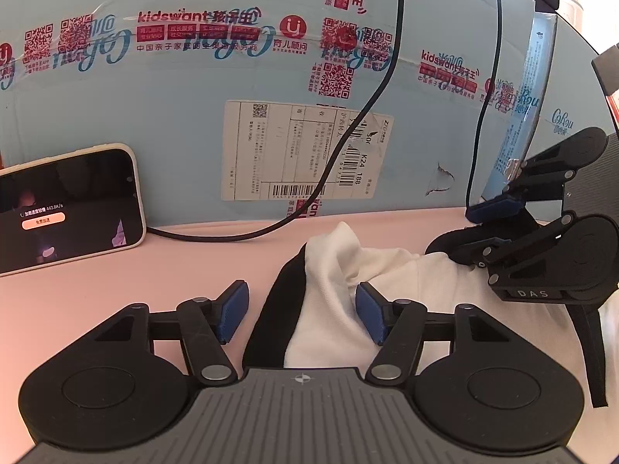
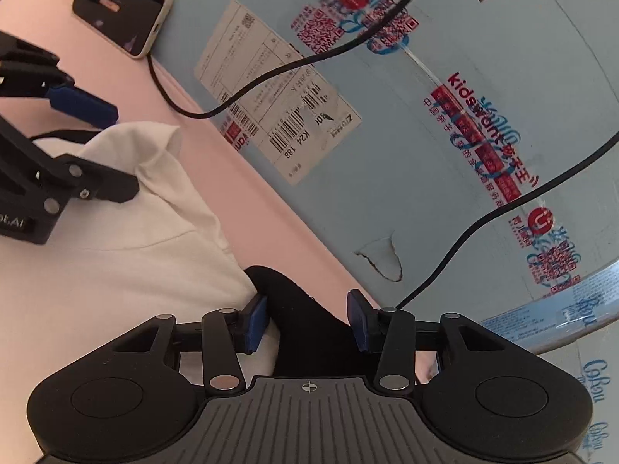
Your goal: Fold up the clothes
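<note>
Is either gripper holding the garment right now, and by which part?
Neither. Left gripper and right gripper stand open astride the garment's bunched edges.

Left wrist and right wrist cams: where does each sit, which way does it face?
Left wrist: on the left gripper, looking down along its open fingers at the white garment, box behind; right gripper shows.
Right wrist: on the right gripper, rolled, over the garment's black part; left gripper shows.
Shared: garment, phone, box, cable.
</note>
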Action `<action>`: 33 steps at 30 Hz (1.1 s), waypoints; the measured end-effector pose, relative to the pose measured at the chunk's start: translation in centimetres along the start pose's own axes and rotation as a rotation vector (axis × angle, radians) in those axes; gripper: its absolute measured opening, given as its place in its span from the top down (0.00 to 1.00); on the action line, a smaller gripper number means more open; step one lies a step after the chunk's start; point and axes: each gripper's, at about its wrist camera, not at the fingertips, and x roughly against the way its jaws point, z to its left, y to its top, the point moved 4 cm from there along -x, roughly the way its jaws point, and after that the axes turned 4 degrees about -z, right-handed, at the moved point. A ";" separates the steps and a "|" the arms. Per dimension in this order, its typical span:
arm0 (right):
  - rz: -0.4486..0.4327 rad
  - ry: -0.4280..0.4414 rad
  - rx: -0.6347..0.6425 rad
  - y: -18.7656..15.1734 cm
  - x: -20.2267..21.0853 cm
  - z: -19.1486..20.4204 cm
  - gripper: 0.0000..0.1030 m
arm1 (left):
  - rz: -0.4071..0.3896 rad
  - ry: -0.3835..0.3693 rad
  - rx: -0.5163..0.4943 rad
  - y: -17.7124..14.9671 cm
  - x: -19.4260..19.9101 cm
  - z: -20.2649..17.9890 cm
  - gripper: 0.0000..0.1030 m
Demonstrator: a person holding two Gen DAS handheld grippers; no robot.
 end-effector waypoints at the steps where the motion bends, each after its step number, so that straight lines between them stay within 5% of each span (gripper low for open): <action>1: 0.003 0.019 -0.033 -0.1 0.0 -0.2 0.71 | 0.000 0.000 0.000 0.0 0.0 0.0 0.43; 4: 0.011 0.066 -0.167 -0.6 0.5 -0.8 0.90 | 0.000 0.001 -0.001 0.0 0.0 0.0 0.43; 12: -0.119 0.266 -0.741 -4.1 3.0 -6.5 0.92 | 0.001 0.006 -0.012 0.0 0.0 -0.3 0.43; 18: -0.330 0.553 -1.359 -9.4 4.9 -11.0 0.92 | 0.000 0.009 -0.012 0.0 0.1 -0.5 0.43; 22: -0.619 0.607 -1.666 -12.9 6.8 -13.1 0.91 | 0.000 0.007 -0.010 -0.1 0.1 -0.4 0.43; 25: -0.736 0.574 -1.714 -13.8 7.9 -14.4 0.90 | 0.000 0.006 -0.009 -0.1 0.1 -0.4 0.43; 33: -0.639 0.407 -1.535 -11.1 9.0 -14.2 0.86 | 0.000 0.007 -0.006 -0.1 0.1 -0.5 0.42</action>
